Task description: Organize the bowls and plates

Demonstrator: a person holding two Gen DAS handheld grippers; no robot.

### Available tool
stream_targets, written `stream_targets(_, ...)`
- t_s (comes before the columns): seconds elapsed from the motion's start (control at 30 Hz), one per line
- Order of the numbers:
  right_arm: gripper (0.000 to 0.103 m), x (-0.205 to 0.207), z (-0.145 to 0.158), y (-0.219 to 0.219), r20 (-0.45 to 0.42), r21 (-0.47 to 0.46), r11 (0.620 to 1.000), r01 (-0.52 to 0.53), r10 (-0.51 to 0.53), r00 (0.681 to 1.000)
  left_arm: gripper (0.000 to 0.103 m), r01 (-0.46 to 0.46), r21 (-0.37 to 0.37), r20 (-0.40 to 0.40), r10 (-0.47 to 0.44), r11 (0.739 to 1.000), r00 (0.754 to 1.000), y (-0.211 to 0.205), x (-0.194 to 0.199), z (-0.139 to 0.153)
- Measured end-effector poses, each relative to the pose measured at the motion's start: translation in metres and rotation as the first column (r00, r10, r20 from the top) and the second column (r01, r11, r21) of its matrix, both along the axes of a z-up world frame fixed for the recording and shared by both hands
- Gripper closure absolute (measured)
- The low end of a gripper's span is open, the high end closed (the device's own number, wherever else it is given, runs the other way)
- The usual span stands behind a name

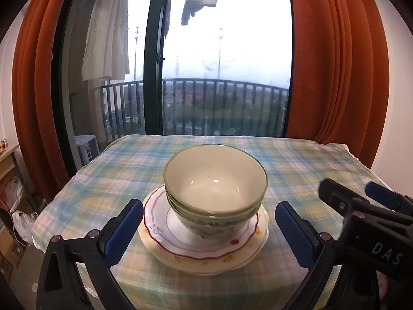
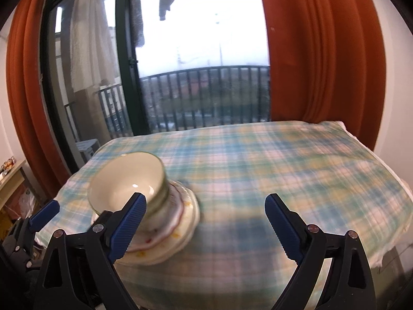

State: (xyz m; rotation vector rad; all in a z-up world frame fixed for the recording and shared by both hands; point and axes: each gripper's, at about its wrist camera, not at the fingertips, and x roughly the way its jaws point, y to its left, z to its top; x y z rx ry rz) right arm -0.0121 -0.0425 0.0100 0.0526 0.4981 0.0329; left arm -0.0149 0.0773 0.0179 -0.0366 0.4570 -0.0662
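Observation:
Nested green-rimmed white bowls (image 1: 215, 183) stand on a stack of white plates (image 1: 204, 242), the top plate red-rimmed, near the front middle of the checked tablecloth (image 1: 296, 160). My left gripper (image 1: 209, 230) is open and empty, its blue pads on either side of the stack, just short of it. My right gripper (image 2: 205, 222) is open and empty, to the right of the stack; the bowls (image 2: 126, 180) and plates (image 2: 178, 222) lie at its left finger. The right gripper also shows in the left wrist view (image 1: 358, 199), and the left gripper in the right wrist view (image 2: 38, 219).
The table stands in front of a glass balcony door (image 1: 219, 77) flanked by orange curtains (image 1: 335, 64). A wooden shelf (image 1: 7, 157) and bags (image 1: 20, 222) are on the floor to the left. The cloth hangs over the table edges.

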Motion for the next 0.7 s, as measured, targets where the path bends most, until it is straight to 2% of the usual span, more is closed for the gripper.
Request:
stream_targets(0.2,0.008,-0.016,-0.017,-0.027,0.000,0.031,0.999,0.030,-0.030,1.000,0.000,0.004,0.003,-0.001,-0.004,1.000,1.000,-0.010,-0.008,-0.014)
stream_targets(0.53,0.008,-0.032,-0.027,-0.049,0.047,-0.020,0.999,0.046,-0.045,0.998,0.000,-0.038,-0.032,-0.006,0.038,0.999,0.999,-0.016,-0.017,-0.024)
stream_targets(0.7,0.008,-0.035,-0.030,-0.047,0.064,-0.059,0.998,0.023,-0.020,0.998,0.000,-0.051,-0.014,0.002,0.052,0.999,0.999,-0.023,-0.020,-0.026)
